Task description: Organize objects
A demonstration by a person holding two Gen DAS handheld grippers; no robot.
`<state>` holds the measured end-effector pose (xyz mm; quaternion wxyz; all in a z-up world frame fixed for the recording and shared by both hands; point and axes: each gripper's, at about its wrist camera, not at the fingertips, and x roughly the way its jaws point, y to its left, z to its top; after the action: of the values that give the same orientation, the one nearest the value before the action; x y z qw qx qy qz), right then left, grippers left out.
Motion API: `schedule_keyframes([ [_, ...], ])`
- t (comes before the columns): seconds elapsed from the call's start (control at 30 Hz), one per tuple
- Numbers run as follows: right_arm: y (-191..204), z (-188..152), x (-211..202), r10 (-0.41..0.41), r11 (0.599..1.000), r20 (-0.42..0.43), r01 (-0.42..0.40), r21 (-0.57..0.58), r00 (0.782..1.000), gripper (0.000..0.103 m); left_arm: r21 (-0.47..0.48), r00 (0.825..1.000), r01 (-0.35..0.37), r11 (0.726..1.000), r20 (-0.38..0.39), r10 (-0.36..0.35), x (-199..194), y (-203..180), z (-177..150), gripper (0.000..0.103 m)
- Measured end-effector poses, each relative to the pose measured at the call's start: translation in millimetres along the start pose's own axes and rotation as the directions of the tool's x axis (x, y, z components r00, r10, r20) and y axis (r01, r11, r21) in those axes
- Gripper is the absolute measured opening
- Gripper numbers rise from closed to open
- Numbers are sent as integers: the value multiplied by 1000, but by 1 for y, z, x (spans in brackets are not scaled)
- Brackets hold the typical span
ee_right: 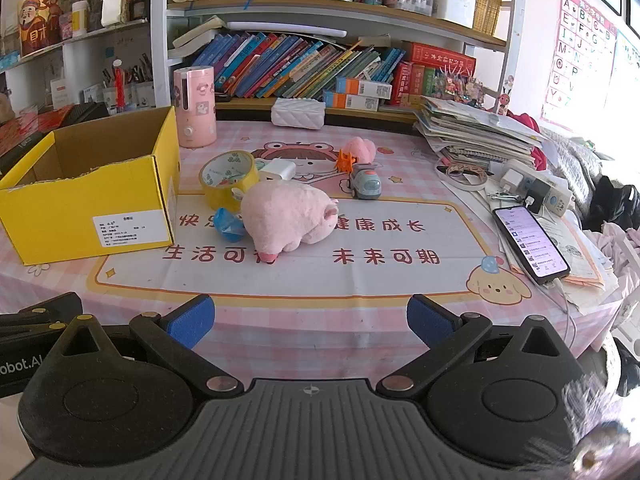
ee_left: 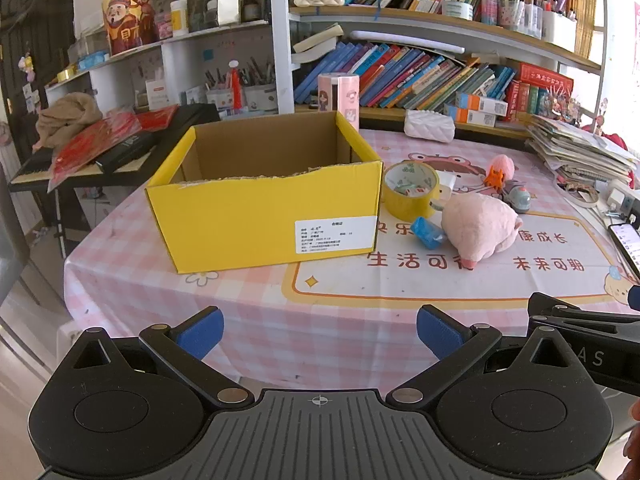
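An open yellow cardboard box [ee_left: 264,216] [ee_right: 80,216] stands on the pink checked tablecloth; I cannot see its floor. To its right lie a pink plush pig [ee_left: 478,226] [ee_right: 288,218], a yellow tape roll [ee_left: 410,190] [ee_right: 228,180], a small blue object [ee_left: 428,232] [ee_right: 227,222], a white charger [ee_right: 278,170], an orange clip [ee_right: 346,161], a small pink plush [ee_right: 360,148] and a grey toy car [ee_left: 518,198] [ee_right: 366,184]. My left gripper [ee_left: 320,332] and right gripper [ee_right: 310,320] are open and empty, near the table's front edge.
A phone [ee_right: 530,242] on a cable, a power strip [ee_right: 536,192] and a paper stack [ee_right: 476,132] sit at the right. A pink cylinder appliance [ee_right: 195,106] and white tissue box [ee_right: 298,114] stand at the back before bookshelves. A keyboard [ee_left: 120,148] lies left.
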<state>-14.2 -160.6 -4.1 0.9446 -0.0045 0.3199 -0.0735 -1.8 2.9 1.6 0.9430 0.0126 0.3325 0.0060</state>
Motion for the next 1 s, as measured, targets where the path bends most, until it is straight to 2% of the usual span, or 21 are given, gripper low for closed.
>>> schedule_keyframes([
  [1.0,0,1,0,-2,1000,4,2,0,1000,103,11,1000,-21,1000,-11,22,-1,-3,1,103],
])
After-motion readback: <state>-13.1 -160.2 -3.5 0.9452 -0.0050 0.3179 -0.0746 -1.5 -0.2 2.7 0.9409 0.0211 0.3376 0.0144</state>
